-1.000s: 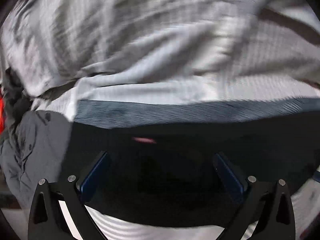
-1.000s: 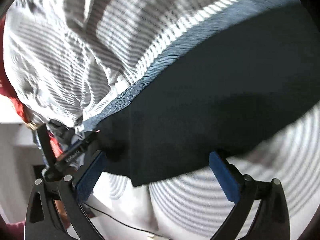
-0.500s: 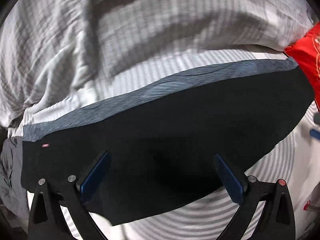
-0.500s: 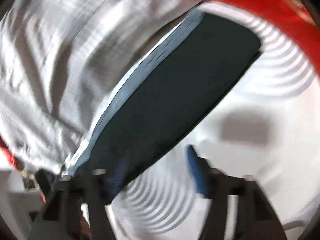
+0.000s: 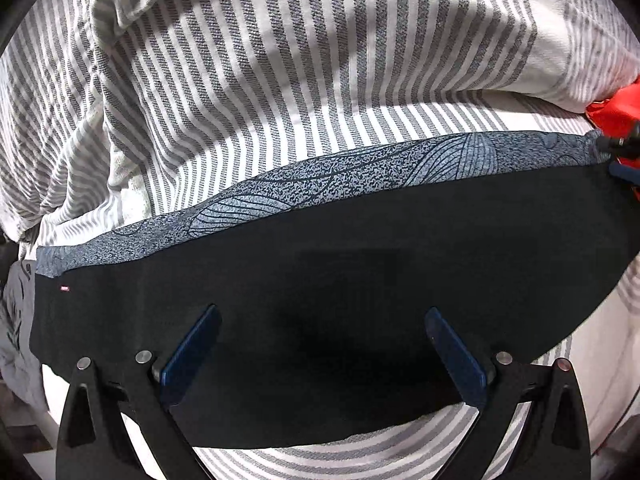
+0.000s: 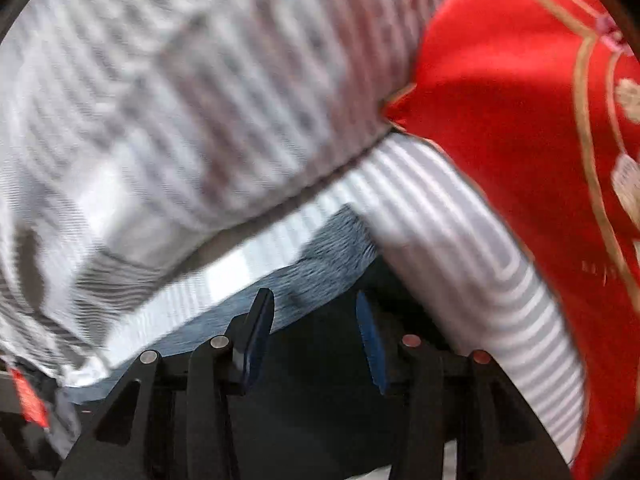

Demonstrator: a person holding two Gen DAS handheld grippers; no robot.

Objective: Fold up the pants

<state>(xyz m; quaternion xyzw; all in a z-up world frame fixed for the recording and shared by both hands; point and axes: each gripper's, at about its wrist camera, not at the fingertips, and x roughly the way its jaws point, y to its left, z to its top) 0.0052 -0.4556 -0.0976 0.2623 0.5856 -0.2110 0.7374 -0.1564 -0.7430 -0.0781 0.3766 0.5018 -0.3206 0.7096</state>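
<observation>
Right gripper (image 6: 314, 312) has reached pants (image 5: 360, 280) corner — jaws narrowed; left gripper (image 5: 320, 328) jaws apart.

The right gripper (image 6: 316, 304) has narrowed its fingers from wide apart to a small gap and has swung from the pants' (image 6: 320, 408) lower edge to their far right end, over the patterned blue band (image 6: 328, 256); a red cushion (image 6: 520, 128) now fills the right of its frame. In the left wrist view the pants (image 5: 360, 300) have slid lower and left
</observation>
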